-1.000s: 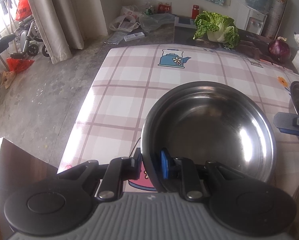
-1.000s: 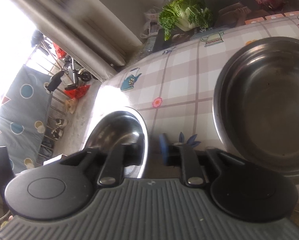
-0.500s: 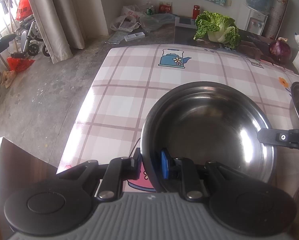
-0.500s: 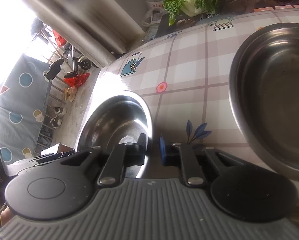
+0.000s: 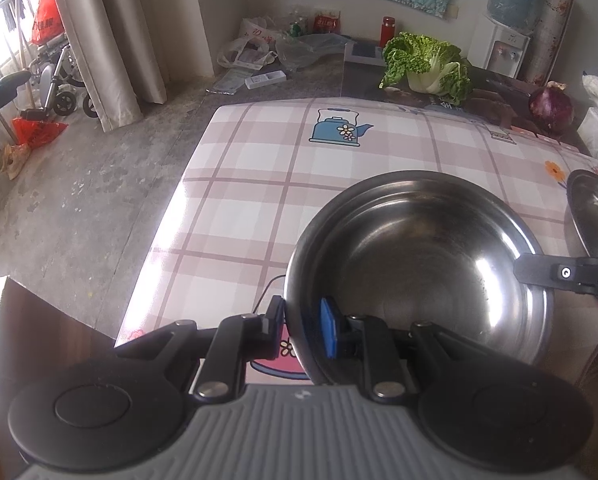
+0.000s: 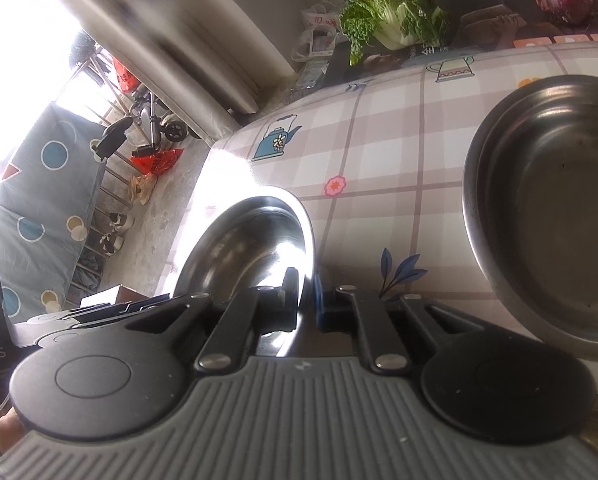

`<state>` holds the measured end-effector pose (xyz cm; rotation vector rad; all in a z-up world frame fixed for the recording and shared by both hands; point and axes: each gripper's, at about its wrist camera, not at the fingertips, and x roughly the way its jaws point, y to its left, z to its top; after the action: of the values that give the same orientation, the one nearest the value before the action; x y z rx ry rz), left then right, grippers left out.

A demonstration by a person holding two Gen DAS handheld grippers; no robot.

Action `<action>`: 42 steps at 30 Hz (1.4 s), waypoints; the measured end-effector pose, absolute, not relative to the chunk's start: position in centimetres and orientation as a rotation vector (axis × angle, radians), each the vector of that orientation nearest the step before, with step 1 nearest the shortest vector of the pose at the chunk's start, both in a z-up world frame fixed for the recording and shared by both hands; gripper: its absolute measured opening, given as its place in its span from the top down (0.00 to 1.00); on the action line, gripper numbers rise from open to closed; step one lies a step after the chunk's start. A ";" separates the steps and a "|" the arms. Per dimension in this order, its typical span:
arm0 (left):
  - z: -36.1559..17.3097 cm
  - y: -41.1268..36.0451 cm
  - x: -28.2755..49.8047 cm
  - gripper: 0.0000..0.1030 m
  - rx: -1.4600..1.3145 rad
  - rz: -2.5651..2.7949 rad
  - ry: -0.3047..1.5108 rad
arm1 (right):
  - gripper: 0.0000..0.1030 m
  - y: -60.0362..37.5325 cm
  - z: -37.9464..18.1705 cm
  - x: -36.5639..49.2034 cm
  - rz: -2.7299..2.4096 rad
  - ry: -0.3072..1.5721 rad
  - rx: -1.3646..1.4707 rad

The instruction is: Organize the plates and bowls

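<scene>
Both tongs pinch one steel bowl [image 5: 419, 276] rim, left gripper [image 5: 301, 326] near, right gripper [image 6: 306, 300] seemingly opposite: lift level, together.

Daylight enters from the window at far left, overexposed to white in the right wrist view. It throws a glare patch on the desk [image 6: 227, 172] and bright highlights inside the steel bowl [image 5: 419, 264]. The curtain [image 6: 171, 32] is motion-blurred. Fisheye distortion bends straight edges; the corners vignette dark.
</scene>
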<state>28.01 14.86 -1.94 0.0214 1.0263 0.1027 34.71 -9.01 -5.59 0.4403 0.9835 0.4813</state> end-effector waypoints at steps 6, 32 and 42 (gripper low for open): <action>-1.7 14.6 27.6 0.80 0.017 0.087 1.026 | 0.94 -9.7 -5.4 34.3 0.474 0.979 0.441; -2.9 15.3 28.5 0.81 -0.100 0.075 1.088 | 0.93 -9.8 -7.3 34.7 0.470 1.015 0.466; -0.3 13.8 27.9 0.81 -0.065 0.069 1.044 | 0.93 -11.3 -4.7 33.5 0.478 0.961 0.474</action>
<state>27.89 13.78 -0.32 -0.0646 1.0439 0.0685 33.54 -11.29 -4.66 0.4741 0.9611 0.4781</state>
